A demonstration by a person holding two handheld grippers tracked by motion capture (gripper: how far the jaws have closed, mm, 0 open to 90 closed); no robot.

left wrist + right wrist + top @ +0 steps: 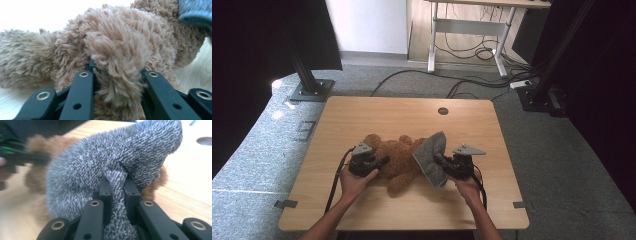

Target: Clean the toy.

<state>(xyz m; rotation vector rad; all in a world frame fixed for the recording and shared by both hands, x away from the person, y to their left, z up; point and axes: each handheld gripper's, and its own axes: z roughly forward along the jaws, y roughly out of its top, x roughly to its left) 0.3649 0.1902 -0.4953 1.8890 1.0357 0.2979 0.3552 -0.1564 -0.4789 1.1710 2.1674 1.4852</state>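
My left claw (382,161) was clamped on a thick tuft of the brown plush bear (398,156), which lay on the counter (362,115) straight ahead of it. My right claw (438,159) had pinched a fold of the grey knit cloth (432,156) tight, the cloth draped across the bear just beyond its tips. To do this well, I judged, the left should pin the bear while the right drew the cloth evenly over. The high view showed the bear's whole sprawl; the right gripper view revealed the pinched fold (117,185).

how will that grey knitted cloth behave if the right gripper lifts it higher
Probably floppy: the grey cloth bunches and folds where the right gripper pinches it. It likely drapes over the teddy bear, and its rough knit looks unlikely to slip.
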